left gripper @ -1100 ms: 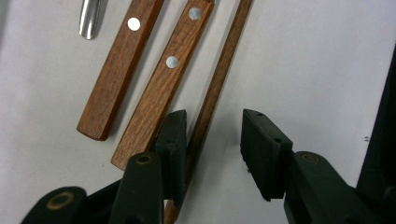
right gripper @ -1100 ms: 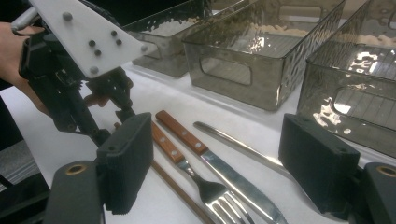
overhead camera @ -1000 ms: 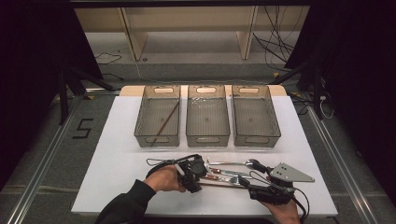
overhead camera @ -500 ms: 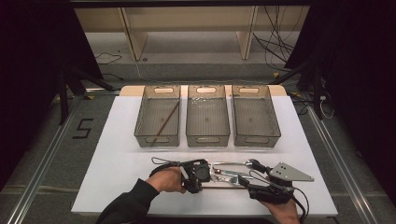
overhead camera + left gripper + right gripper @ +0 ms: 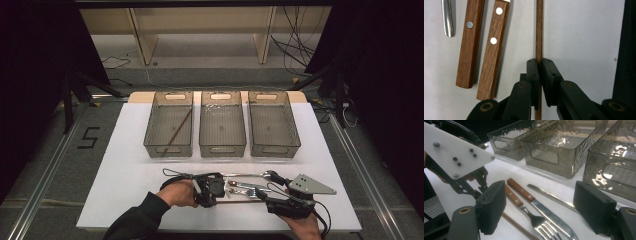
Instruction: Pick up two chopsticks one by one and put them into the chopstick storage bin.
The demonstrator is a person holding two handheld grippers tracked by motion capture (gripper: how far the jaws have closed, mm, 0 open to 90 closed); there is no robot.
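Left gripper (image 5: 539, 75) clamps chopstick (image 5: 539, 30); right gripper (image 5: 539, 210) apparently gapes, empty.

White table top (image 5: 125, 170) on grey floor (image 5: 45, 165). Beyond its far edge, pale wooden shelving (image 5: 200, 30) and loose black cables (image 5: 295, 45). Left of it, a black "5" marking (image 5: 88, 137). Darkness either side.

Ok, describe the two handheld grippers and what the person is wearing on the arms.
Both grippers are black. The left gripper has two flat rectangular jaws on hinged links with brass-coloured pivots, and a black cable loops from it. The right gripper has blocky black pads, a grey three-cornered plate with dark dots and a trailing cable. A dark sleeve covers the left forearm.
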